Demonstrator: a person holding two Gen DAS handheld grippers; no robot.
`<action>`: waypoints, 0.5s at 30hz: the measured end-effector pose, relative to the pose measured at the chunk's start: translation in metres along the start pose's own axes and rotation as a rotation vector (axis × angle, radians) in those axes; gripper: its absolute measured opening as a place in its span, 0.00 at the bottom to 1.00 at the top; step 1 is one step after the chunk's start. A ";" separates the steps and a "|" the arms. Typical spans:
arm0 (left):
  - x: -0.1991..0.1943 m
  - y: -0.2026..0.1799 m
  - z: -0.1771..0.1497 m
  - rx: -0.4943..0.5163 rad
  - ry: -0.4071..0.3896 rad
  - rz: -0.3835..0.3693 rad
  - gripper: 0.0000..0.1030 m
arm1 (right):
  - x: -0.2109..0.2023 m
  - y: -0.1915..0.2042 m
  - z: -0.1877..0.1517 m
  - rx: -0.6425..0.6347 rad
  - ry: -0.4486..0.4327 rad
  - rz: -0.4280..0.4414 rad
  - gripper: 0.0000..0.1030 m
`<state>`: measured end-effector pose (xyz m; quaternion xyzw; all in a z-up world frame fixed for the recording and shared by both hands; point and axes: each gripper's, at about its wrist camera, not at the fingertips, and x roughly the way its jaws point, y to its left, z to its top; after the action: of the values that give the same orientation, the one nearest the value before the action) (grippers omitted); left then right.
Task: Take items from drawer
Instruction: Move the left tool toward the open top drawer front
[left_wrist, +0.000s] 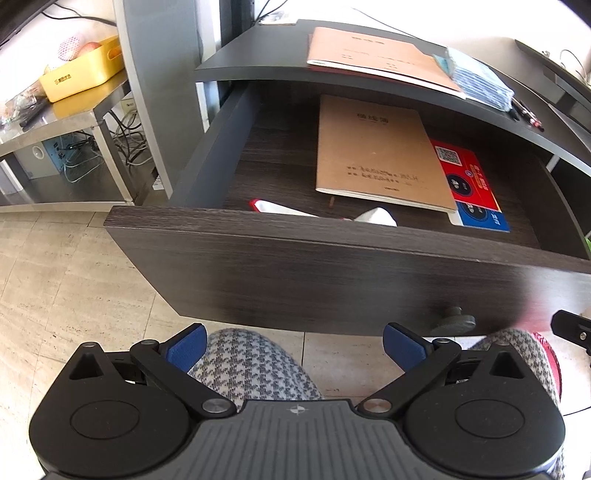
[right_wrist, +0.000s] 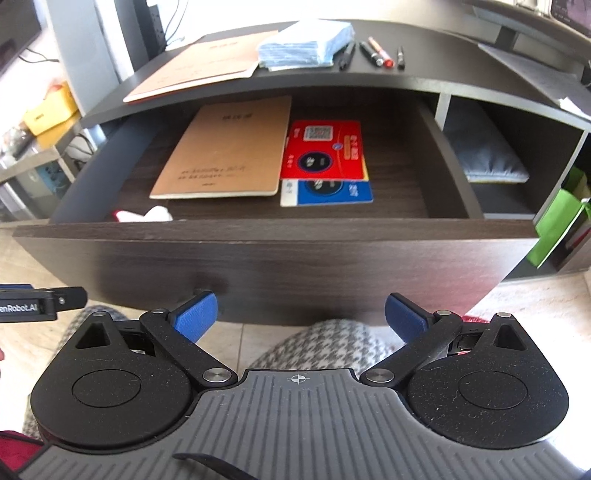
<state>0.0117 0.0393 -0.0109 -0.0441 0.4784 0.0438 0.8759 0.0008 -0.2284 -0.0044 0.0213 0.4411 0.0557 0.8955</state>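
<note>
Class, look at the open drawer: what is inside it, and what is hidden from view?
Inside the drawer: a brown notebook, a red card overlapping a blue card, and something white and red near the front. The front panel hides most of that item.

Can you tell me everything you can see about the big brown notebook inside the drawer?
The brown notebook is a thin, soft-covered book with a plain kraft-paper cover and small dark printed writing near the top and bottom. White page edges show along its near side. It lies flat and closed on the dark wood floor of the open drawer, toward the left and back. Its right edge meets the red card beside it; whether it overlaps that card is hard to tell. Neither gripper touches it.
</note>
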 end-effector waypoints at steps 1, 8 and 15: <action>0.001 0.001 0.001 -0.003 -0.004 0.000 0.98 | 0.000 -0.001 0.000 0.000 -0.005 -0.005 0.97; 0.006 0.007 0.007 -0.028 -0.030 0.005 0.98 | 0.005 -0.003 0.004 -0.007 -0.024 -0.046 0.97; 0.009 0.012 0.012 -0.053 -0.060 0.002 0.98 | 0.011 -0.006 0.009 0.001 -0.032 -0.065 0.97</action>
<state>0.0256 0.0530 -0.0126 -0.0653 0.4507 0.0584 0.8884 0.0157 -0.2326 -0.0082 0.0085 0.4271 0.0261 0.9038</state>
